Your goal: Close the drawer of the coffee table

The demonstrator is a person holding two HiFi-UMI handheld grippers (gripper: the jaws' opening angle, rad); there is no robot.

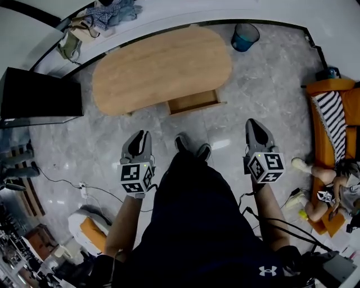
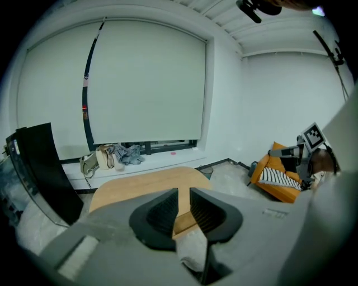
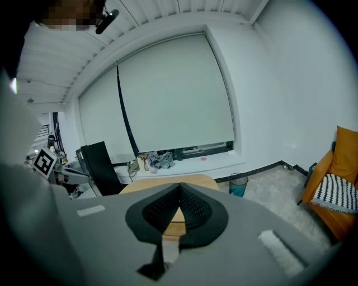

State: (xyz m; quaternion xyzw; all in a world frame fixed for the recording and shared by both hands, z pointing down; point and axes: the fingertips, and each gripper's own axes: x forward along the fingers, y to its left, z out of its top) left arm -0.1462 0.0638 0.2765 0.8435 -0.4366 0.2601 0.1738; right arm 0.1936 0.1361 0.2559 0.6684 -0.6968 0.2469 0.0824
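Note:
The oval wooden coffee table (image 1: 160, 67) stands on the grey floor ahead of me. Its drawer (image 1: 194, 103) is pulled out from the near side, toward my feet. My left gripper (image 1: 142, 136) hangs short of the table, left of the drawer, with a narrow gap between its jaws and nothing in it. My right gripper (image 1: 252, 124) is to the right of the drawer and also apart from it, jaws shut and empty. In the left gripper view the tabletop (image 2: 134, 187) lies beyond the left gripper (image 2: 183, 194). The right gripper (image 3: 179, 187) points at the table (image 3: 148, 185) too.
A black screen (image 1: 39, 93) stands left of the table. A blue waste bin (image 1: 245, 36) is behind its right end. Bags and clothes (image 1: 101, 17) lie on the window sill. An orange chair (image 1: 334, 112) and a seated person (image 1: 332, 183) are at the right. My shoes (image 1: 191, 148) are near the drawer.

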